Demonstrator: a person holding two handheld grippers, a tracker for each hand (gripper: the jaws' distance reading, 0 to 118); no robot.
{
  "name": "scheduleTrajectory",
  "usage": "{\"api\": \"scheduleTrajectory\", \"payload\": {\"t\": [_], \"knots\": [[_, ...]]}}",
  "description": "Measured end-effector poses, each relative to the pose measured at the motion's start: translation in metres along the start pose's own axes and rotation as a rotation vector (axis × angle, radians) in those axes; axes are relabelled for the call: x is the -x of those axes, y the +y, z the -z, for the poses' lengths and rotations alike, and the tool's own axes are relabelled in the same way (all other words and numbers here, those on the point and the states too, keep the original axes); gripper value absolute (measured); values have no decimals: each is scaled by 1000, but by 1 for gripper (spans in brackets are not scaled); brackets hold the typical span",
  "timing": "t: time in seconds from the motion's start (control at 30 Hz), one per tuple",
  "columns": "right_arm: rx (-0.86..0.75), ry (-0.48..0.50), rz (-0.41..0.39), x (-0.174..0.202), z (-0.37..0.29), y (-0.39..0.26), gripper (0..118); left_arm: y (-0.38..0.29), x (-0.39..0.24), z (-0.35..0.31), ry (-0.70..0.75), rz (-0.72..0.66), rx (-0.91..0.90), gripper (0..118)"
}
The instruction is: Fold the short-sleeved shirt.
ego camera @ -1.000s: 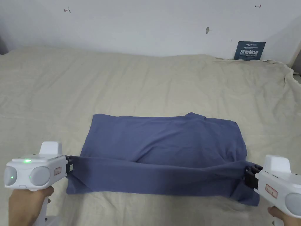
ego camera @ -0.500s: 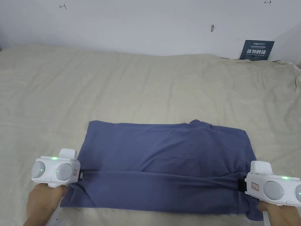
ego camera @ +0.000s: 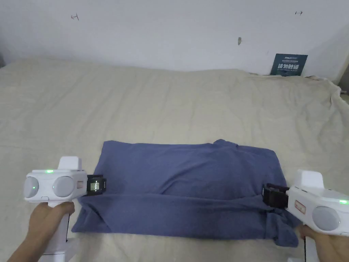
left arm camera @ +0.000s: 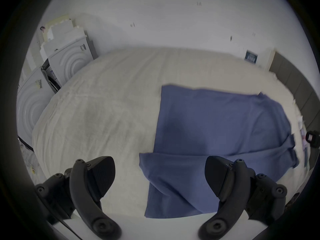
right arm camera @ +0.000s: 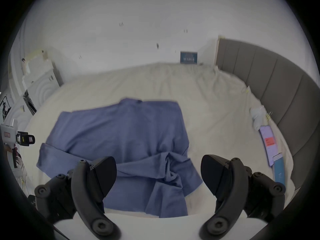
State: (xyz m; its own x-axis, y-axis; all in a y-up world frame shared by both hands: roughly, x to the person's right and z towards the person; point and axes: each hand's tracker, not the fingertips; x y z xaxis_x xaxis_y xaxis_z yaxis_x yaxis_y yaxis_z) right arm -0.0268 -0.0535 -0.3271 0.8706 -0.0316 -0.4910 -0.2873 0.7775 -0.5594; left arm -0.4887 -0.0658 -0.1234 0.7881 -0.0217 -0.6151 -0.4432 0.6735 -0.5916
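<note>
A blue short-sleeved shirt (ego camera: 187, 184) lies on the beige bed sheet, its near edge folded over the body as a long band. My left gripper (ego camera: 97, 185) hovers at the shirt's left end, jaws wide apart with nothing between them (left arm camera: 160, 178). At the shirt's right end my right gripper (ego camera: 271, 198) is likewise open and empty (right arm camera: 158, 176). Bunched cloth sits at the right end of the shirt (right arm camera: 170, 167), and the left end of the shirt (left arm camera: 174, 179) lies flat.
The beige sheet (ego camera: 170, 105) stretches far behind and to both sides. A dark sign (ego camera: 288, 64) leans on the white wall. A padded headboard (right arm camera: 270, 81) borders the right side, with a phone (right arm camera: 267, 145) and small items beside it. White appliances (left arm camera: 52, 81) stand left.
Both grippers have let go of the shirt's folded edge and opened. The fold now lies on the shirt's body, and the grippers have drawn slightly off its ends.
</note>
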Motion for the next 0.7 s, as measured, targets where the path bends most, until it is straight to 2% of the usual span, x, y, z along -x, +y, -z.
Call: {"api": "scheduleTrajectory", "payload": {"t": [0.17,0.3,0.37,0.4,0.43,0.47,0.53,0.6,0.63,0.7], "knots": [[-181,-10,-26,6,-71,8,102,-3,7,-62,-31,-38,-190,109],[-297,-26,-55,6,-107,2,101,-16,8,-101,-45,-53,-288,115],[-327,-36,-70,7,-119,-6,100,-26,8,-116,-54,-44,-308,113],[-337,-43,-75,8,-123,-9,96,-28,9,-117,-37,-46,-336,108],[-348,-47,-80,9,-128,-13,88,-35,9,-122,-38,-35,-369,99],[-361,-49,-79,8,-130,-18,75,-41,8,-127,-43,-18,-405,84],[-371,-50,-77,7,-136,-25,37,-52,7,-130,-42,-6,-421,40],[-381,-54,-62,14,-144,-32,2,-60,7,-133,-57,5,-416,9],[-385,-59,-58,14,-147,-36,0,-64,8,-134,-70,5,-412,0],[-389,-53,-55,11,-148,-41,0,-71,6,-134,-84,-3,-410,0]]}}
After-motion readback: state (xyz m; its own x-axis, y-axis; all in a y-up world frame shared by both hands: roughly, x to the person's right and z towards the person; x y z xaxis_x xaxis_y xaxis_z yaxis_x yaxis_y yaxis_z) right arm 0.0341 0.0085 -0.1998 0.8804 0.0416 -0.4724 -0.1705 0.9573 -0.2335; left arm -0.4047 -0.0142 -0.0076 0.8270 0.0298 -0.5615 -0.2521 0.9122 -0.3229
